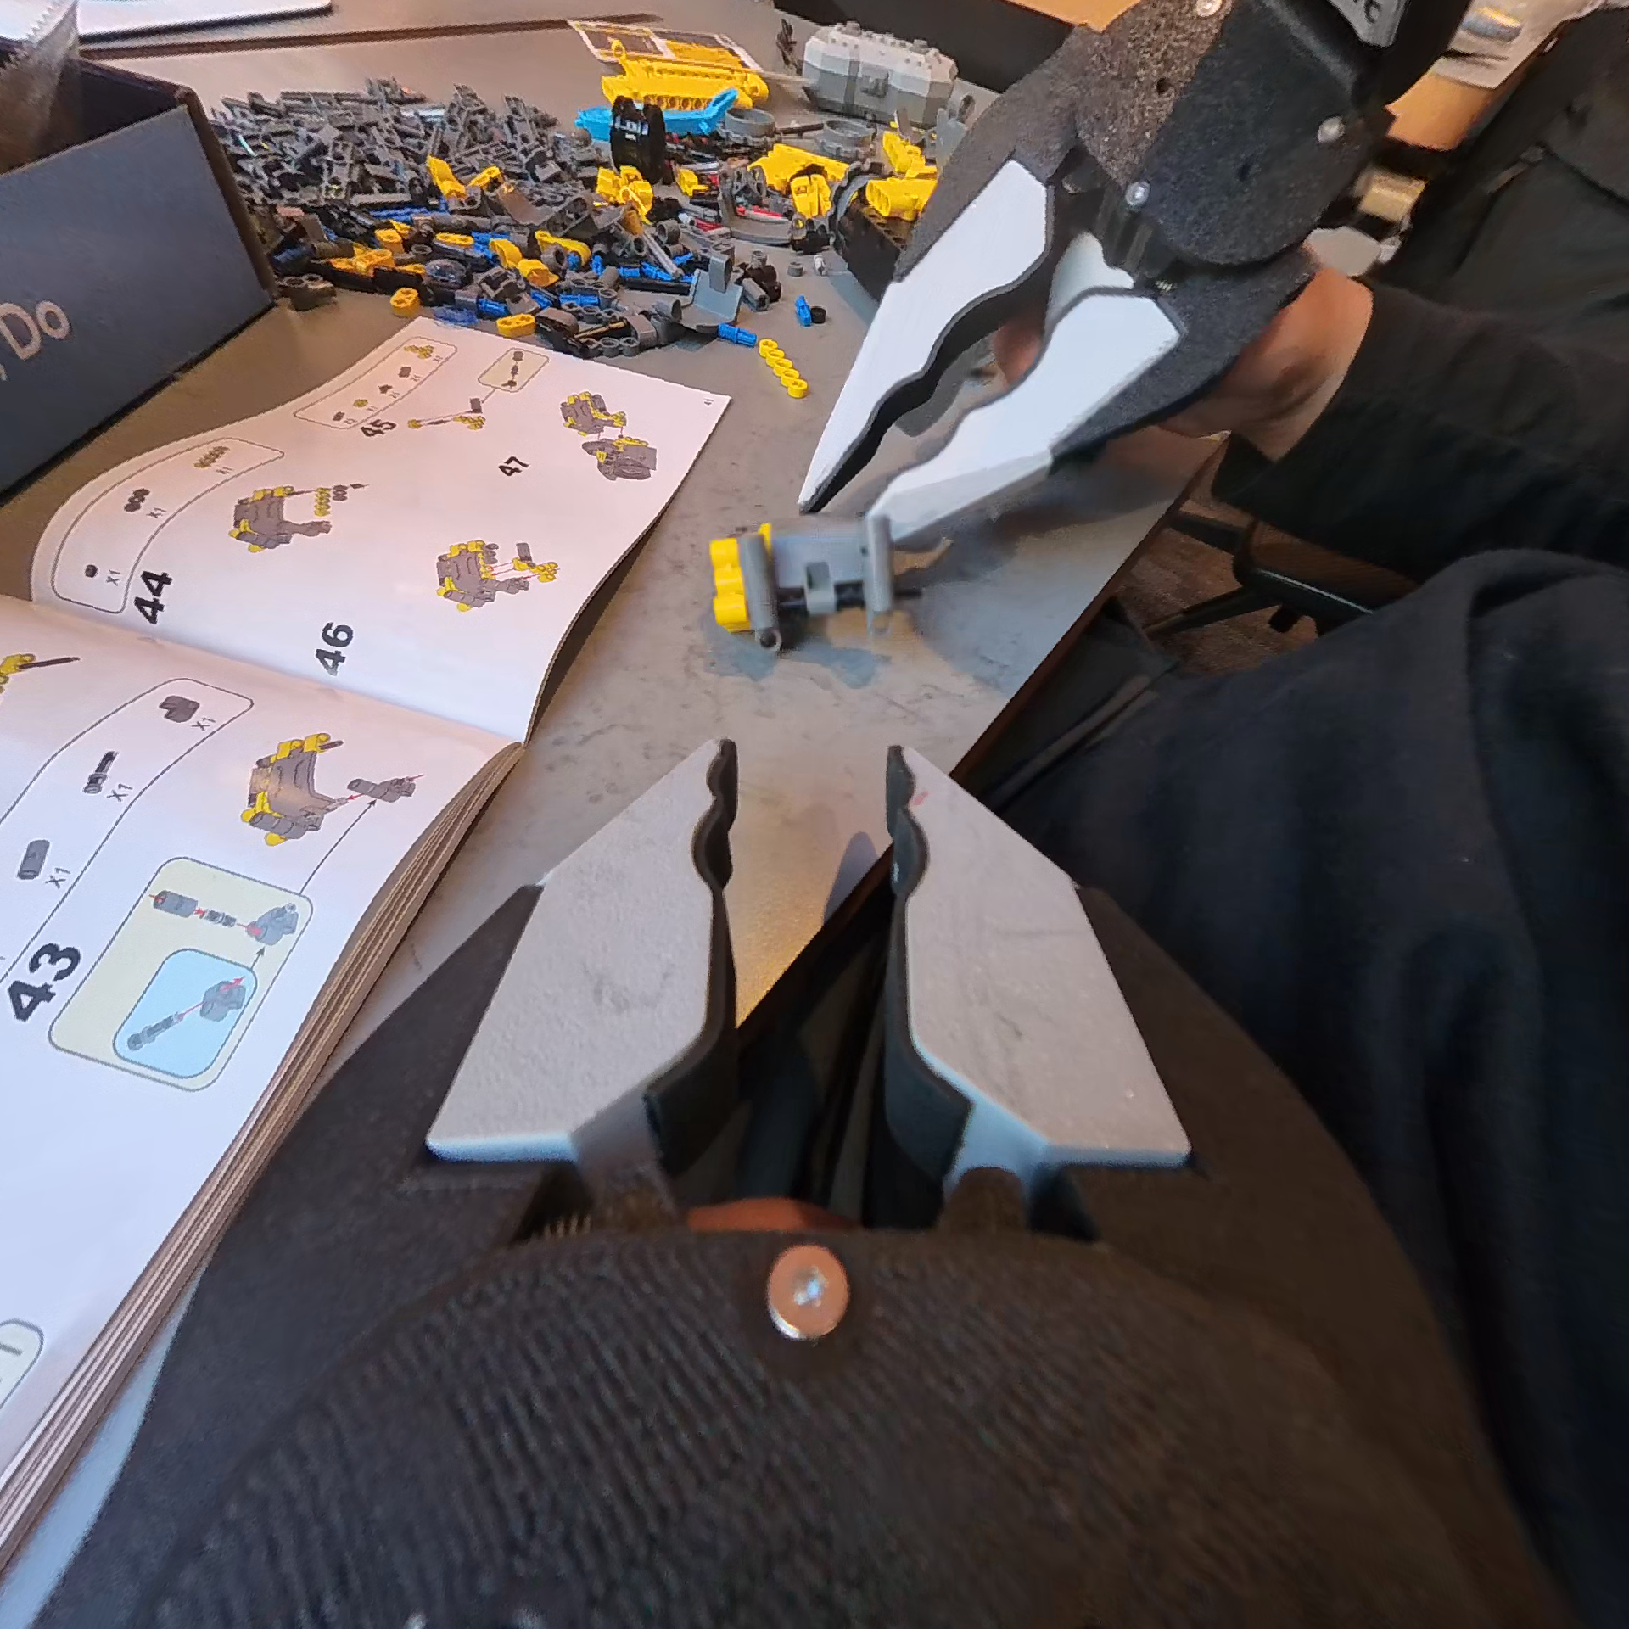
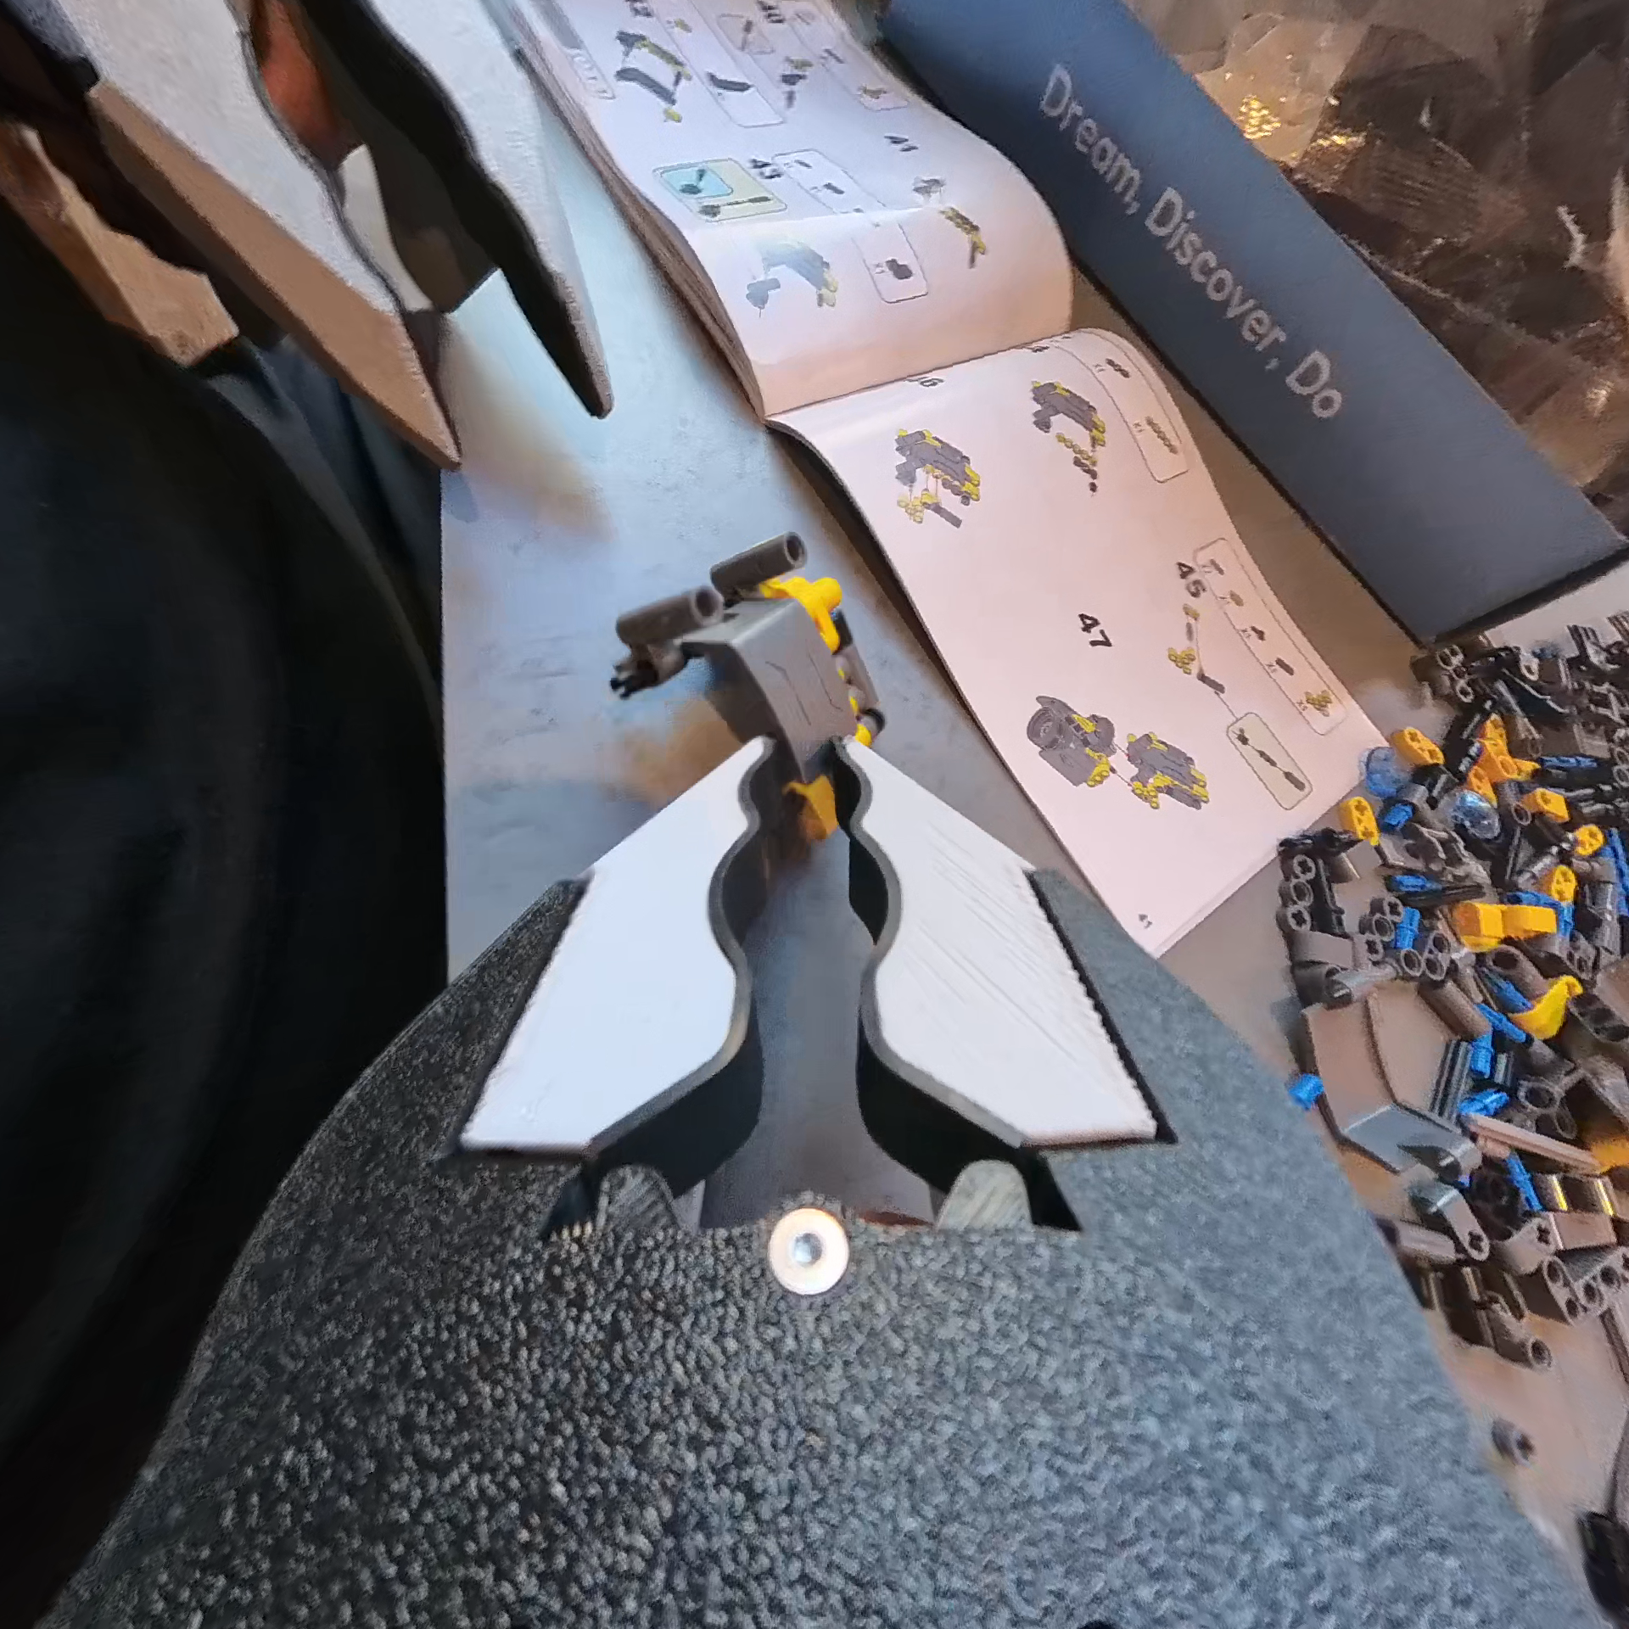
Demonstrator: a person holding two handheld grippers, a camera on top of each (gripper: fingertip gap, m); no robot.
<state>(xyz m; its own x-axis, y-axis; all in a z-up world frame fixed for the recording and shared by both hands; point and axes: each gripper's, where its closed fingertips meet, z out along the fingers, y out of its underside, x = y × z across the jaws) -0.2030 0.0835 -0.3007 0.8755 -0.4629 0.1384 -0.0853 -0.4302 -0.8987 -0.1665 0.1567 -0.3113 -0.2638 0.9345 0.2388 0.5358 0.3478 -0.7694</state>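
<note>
A small grey and yellow brick assembly (image 1: 798,577) sits at or just above the grey table (image 1: 652,705), near its front edge. My right gripper (image 1: 842,516) comes in from the upper right and is shut on one end of it. In the right wrist view the right gripper (image 2: 807,749) pinches the assembly (image 2: 758,657) at its fingertips. My left gripper (image 1: 809,762) is open and empty, a short way in front of the assembly and apart from it. It also shows in the right wrist view (image 2: 529,432) at the top left.
An open instruction booklet (image 1: 353,546) lies left of the assembly, also in the right wrist view (image 2: 1058,564). Behind it are a pile of loose pieces (image 1: 546,229), a dark box (image 1: 106,264) and partly built yellow (image 1: 679,75) and grey (image 1: 873,62) models. A person's dark sleeve (image 1: 1322,837) is past the table edge. The grippers' ends are close to 9 centimeters from one another.
</note>
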